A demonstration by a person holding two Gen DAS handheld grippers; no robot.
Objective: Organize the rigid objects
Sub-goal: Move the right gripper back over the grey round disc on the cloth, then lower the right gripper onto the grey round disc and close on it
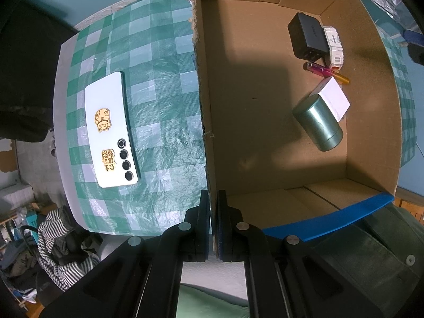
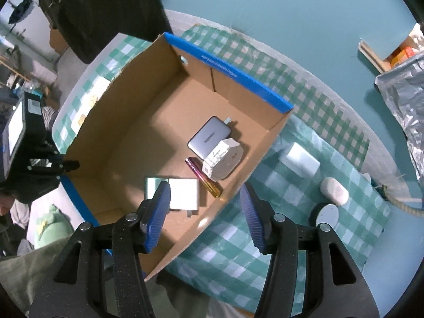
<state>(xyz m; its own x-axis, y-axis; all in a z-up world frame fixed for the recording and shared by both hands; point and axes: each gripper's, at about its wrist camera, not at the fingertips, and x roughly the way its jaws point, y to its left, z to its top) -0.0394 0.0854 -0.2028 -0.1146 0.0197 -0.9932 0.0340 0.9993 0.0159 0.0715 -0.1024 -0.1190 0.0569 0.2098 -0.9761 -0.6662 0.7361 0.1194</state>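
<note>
An open cardboard box (image 1: 206, 84) (image 2: 262, 148) with blue edges stands on the checked tablecloth. Inside lie a black charger (image 1: 308, 35) (image 2: 209, 135), a white carton (image 1: 335, 46) (image 2: 222, 163), a pink and gold tube (image 1: 324, 71) (image 2: 204, 177), a white cube (image 1: 335, 98) (image 2: 184, 193) and a green tin (image 1: 318, 123) (image 2: 153, 185). My left gripper (image 1: 213, 204) is shut on the box's near wall. My right gripper (image 2: 205, 198) is open and empty above the box's corner. A white phone (image 1: 111, 129) lies outside, left of the box.
On the cloth to the right of the box lie a white block (image 2: 300, 160), a white oval case (image 2: 334, 190) and a round grey disc (image 2: 327, 216). A silver foil bag (image 2: 402, 100) sits at the far right. The left gripper's body (image 2: 29, 159) shows at the box's left wall.
</note>
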